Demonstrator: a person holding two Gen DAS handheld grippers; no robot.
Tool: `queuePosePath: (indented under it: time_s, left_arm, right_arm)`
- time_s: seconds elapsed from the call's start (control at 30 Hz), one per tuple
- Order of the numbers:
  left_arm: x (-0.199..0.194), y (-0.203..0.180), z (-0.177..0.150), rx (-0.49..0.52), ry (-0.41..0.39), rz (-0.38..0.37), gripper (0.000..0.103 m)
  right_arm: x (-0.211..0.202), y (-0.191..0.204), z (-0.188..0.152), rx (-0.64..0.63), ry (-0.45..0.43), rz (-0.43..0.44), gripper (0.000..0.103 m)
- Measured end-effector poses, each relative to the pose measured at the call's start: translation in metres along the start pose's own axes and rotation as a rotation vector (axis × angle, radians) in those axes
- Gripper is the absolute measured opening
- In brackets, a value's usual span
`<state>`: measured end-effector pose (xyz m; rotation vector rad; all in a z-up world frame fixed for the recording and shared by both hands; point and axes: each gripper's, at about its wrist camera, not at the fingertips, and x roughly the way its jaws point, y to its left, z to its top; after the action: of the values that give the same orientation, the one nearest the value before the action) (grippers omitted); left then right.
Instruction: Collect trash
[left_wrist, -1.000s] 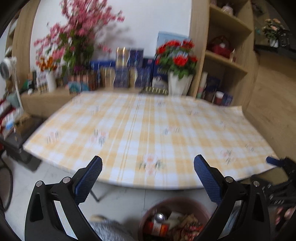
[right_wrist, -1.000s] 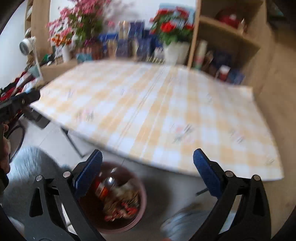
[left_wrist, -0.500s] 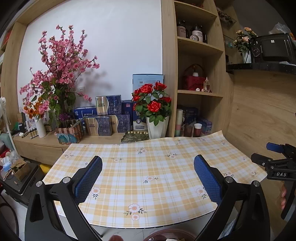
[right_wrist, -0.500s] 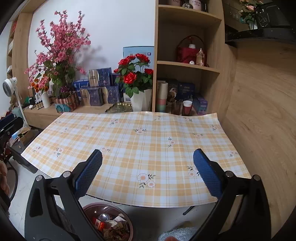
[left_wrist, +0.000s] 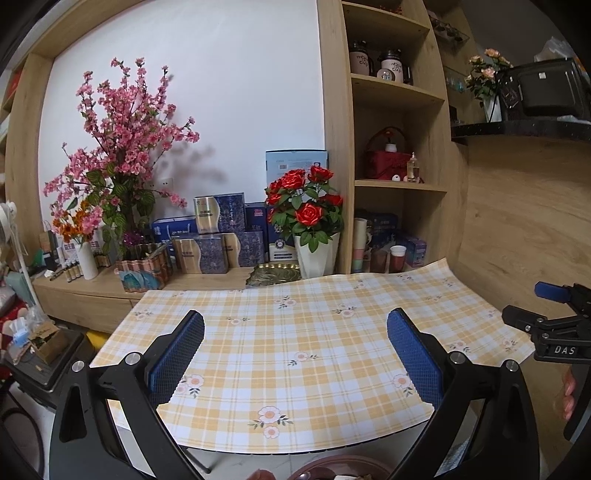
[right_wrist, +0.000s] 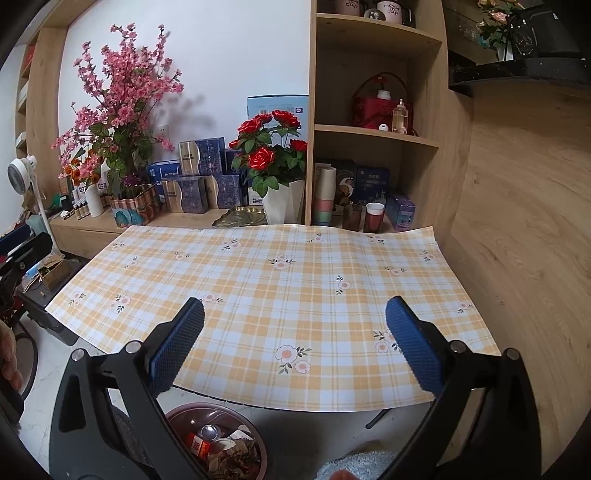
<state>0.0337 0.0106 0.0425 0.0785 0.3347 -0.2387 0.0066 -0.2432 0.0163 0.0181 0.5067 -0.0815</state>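
The trash (right_wrist: 221, 448) lies in a round brown bin (right_wrist: 255, 439) on the floor, just under the near edge of the table (right_wrist: 280, 295). Inside the bin a red packet, a metal can top and dry brownish scraps are visible. In the left wrist view only the rim of the same bin (left_wrist: 343, 466) shows at the bottom edge.

The right gripper (right_wrist: 294, 338) hangs above the near part of the table, its two blue-padded fingers (right_wrist: 177, 350) spread wide with nothing between them. The left gripper (left_wrist: 295, 352) is held the same way, fingers (left_wrist: 177, 360) wide apart and empty. In the left wrist view, the right gripper (left_wrist: 550, 325) appears at the right edge, beside the table corner.

The table is covered with a yellow and white checked cloth (right_wrist: 332, 258) printed with small flowers, and nothing lies on it. The black arm of the right gripper partly hides the left side of the bin.

Behind the table runs a low wooden sideboard (right_wrist: 85, 229). On it stand a white vase of red roses (right_wrist: 273, 162), a tall bunch of pink blossoms (right_wrist: 118, 92), several dark blue boxes (right_wrist: 207, 181) and a green leaf-shaped dish (right_wrist: 240, 216). To the right, a wooden shelf unit (right_wrist: 376, 133) holds a red basket (right_wrist: 376, 103), stacked cups (right_wrist: 324, 195) and more boxes. A small white fan (right_wrist: 20, 170) stands at the far left. A grey fluffy slipper (right_wrist: 354, 467) shows on the floor near the bin.
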Motion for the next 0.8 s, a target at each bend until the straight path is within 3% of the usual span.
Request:
queuePosePath:
  time_s: [0.2, 0.8]
  left_arm:
    - [0.0045, 0.0026, -0.0014, -0.018, 0.032, 0.049, 0.097]
    - [0.0062, 0.0068, -0.0027, -0.021, 0.045, 0.038, 0.097]
  right_arm:
    - [-0.0007, 0.0015, -0.0003, 0.0, -0.002, -0.001, 0.097]
    - [-0.0037, -0.0049, 0.0032, 0.015, -0.013, -0.012, 0.097]
